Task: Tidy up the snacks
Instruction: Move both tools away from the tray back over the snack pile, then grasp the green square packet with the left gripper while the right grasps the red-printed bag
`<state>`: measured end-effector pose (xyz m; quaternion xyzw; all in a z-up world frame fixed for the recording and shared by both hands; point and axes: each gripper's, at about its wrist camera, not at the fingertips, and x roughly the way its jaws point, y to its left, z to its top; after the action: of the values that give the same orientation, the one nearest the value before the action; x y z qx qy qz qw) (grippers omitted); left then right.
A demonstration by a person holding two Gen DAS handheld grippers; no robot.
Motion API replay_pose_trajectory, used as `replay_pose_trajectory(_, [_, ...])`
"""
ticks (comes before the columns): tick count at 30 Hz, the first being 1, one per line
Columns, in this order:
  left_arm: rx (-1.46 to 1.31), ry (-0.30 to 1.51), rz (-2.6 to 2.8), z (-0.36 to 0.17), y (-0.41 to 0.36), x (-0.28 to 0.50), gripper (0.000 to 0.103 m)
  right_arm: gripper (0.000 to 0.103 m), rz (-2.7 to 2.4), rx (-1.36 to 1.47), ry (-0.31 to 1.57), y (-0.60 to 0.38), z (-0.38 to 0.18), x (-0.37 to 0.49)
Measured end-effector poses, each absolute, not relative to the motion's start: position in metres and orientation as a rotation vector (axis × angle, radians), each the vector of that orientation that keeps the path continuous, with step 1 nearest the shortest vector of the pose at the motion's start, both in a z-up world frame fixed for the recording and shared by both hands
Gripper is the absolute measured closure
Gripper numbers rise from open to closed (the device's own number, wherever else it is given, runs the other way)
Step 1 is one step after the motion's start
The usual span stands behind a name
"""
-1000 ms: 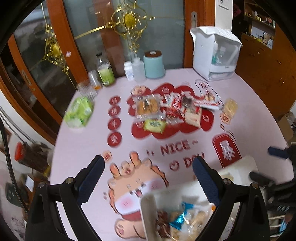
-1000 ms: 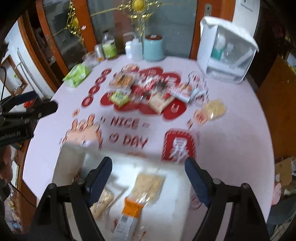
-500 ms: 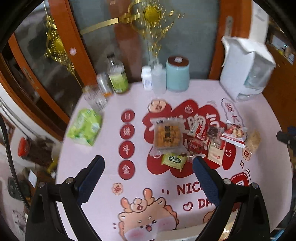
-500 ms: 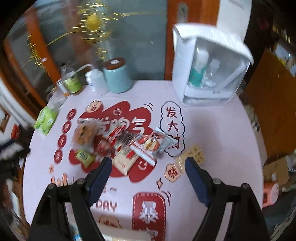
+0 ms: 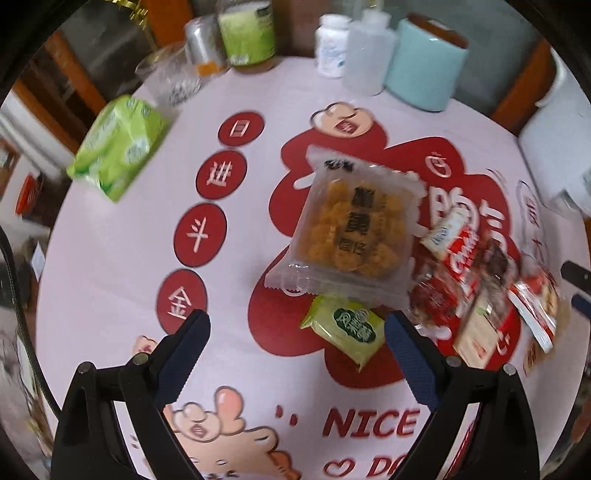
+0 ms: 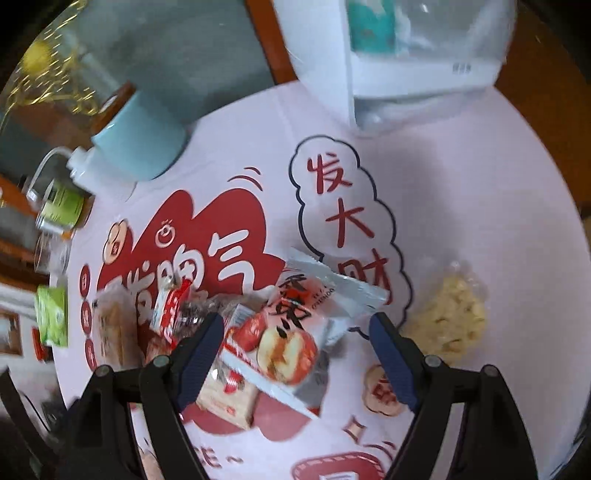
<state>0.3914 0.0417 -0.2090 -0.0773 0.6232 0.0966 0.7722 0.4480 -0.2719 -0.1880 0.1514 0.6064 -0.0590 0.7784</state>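
Note:
A pile of snack packets lies on the pink printed tablecloth (image 5: 110, 258). In the left wrist view a clear packet of golden cake (image 5: 354, 229) sits ahead, a small green packet (image 5: 347, 328) just below it, and red and beige packets (image 5: 465, 273) to the right. My left gripper (image 5: 295, 354) is open and empty, low over the cloth near the green packet. In the right wrist view a red and silver packet (image 6: 299, 325) lies between my open right gripper's (image 6: 295, 350) fingers, a beige packet (image 6: 225, 395) under it, and a pale yellow packet (image 6: 447, 314) to the right.
At the table's back stand a light blue canister (image 5: 424, 66), white bottles (image 5: 354, 48), a green-labelled jar (image 5: 247, 33) and a glass (image 5: 173, 77). A green tissue pack (image 5: 118, 147) lies at the left. A white storage box (image 6: 413, 48) stands at the back right.
Both grippers have moved forward and down from the white tray at the table's near edge to the snack pile. The tray has left both views. Both stay open.

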Motion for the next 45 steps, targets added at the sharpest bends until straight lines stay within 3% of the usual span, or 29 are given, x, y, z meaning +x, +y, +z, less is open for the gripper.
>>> replay_pose_trajectory(8, [-0.286, 1.383, 0.283, -0.238, 0.043, 0.400, 0.008, 0.022, -0.143, 0.296, 1.426, -0.253, -0.231, 0.455])
replay_pose_trajectory(9, [-0.299, 1.391, 0.284, -0.242, 0.041, 0.400, 0.008, 0.030, -0.144, 0.293, 1.428, -0.252, -0.235, 0.453])
replay_pose_trajectory(15, [-0.315, 1.423, 0.264, -0.258, 0.031, 0.398, 0.008, 0.045, -0.091, 0.283, 1.405, -0.255, -0.233, 0.431])
replay_pose_trajectory(25, [-0.377, 1.434, 0.239, -0.271, 0.034, 0.394, 0.011, 0.046, 0.055, 0.247, 1.356, -0.249, -0.212, 0.382])
replay_pose_trajectory(28, [-0.354, 1.421, 0.234, -0.269, 0.028, 0.394, 0.021, 0.047, 0.075, 0.245, 1.342, -0.248, -0.206, 0.373])
replay_pose_trajectory(30, [-0.308, 1.430, 0.226, -0.267, 0.023, 0.397, 0.044, 0.047, 0.091, 0.256, 1.337, -0.248, -0.204, 0.366])
replay_pose_trajectory(32, [-0.261, 1.450, 0.204, -0.264, 0.010, 0.398, 0.055, 0.047, 0.103, 0.265, 1.332, -0.247, -0.201, 0.358])
replay_pose_trajectory(40, [-0.170, 1.467, 0.096, -0.255, -0.013, 0.368, 0.059, 0.047, 0.168, 0.208, 1.295, -0.234, -0.188, 0.323])
replay_pose_trajectory(44, [-0.137, 1.423, 0.029, -0.225, -0.015, 0.349, 0.060, 0.047, 0.196, 0.169, 1.230, -0.228, -0.165, 0.302])
replay_pose_trajectory(45, [-0.131, 1.409, 0.003, -0.213, -0.017, 0.343, 0.065, 0.047, 0.204, 0.162, 1.210, -0.227, -0.157, 0.296])
